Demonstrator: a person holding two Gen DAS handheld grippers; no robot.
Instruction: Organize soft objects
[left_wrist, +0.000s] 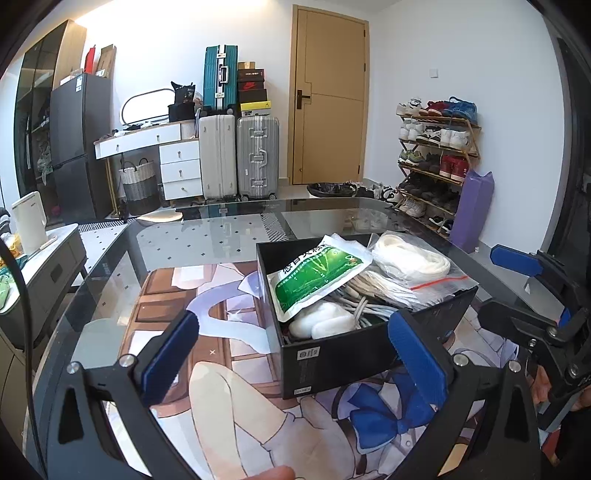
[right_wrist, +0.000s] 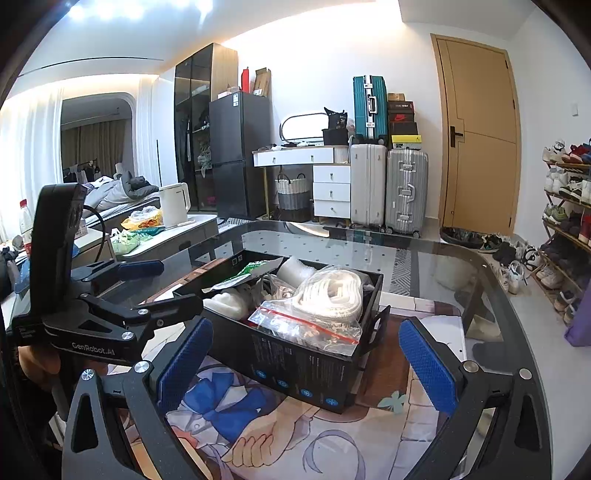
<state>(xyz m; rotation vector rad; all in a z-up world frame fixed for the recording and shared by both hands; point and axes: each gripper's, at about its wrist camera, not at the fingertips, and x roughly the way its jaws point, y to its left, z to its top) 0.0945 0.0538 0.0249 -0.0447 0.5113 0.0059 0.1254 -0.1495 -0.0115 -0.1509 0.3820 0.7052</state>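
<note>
**Hovering Over a Full Black Box, Both Tongs Spread Wide**

Sitting on the glass table (left_wrist: 207, 236), on top of an anime-print mat (left_wrist: 229, 387), the open black box (left_wrist: 332, 354) is packed to the brim with soft goods. A green-and-white foil pouch (left_wrist: 314, 273) leans against its left wall, a zip bag of coiled white rope (left_wrist: 410, 258) lies across the right side and overhangs the rim, and white cables (left_wrist: 365, 306) and white pads (left_wrist: 321, 323) fill the space between them.

The left tongs (left_wrist: 291, 354) are spread wide and empty, their blue pads (left_wrist: 170, 354) to either side of the box's near corner without gripping it. The right tongs (right_wrist: 306, 358) are likewise spread wide and hold nothing, framing the box's long printed side; in the right wrist view the zip bag (right_wrist: 314, 314) lies nearest that side. Each tool shows at the edge of the other's view, close together over the near edge of the table.

Beyond the box the glass surface is bare up to its curved far edge. To the right, past the table's rim, stand a shoe rack (left_wrist: 436, 158) and a purple rolled mat (left_wrist: 472, 210). Straight ahead are a wooden door (left_wrist: 328, 96), two pale suitcases (left_wrist: 240, 155) with a teal one (left_wrist: 220, 75) on top, and a white dresser (left_wrist: 177, 162). To the left, a lower side counter carries a white electric kettle (right_wrist: 173, 203) and snack bags (right_wrist: 144, 221).
</note>
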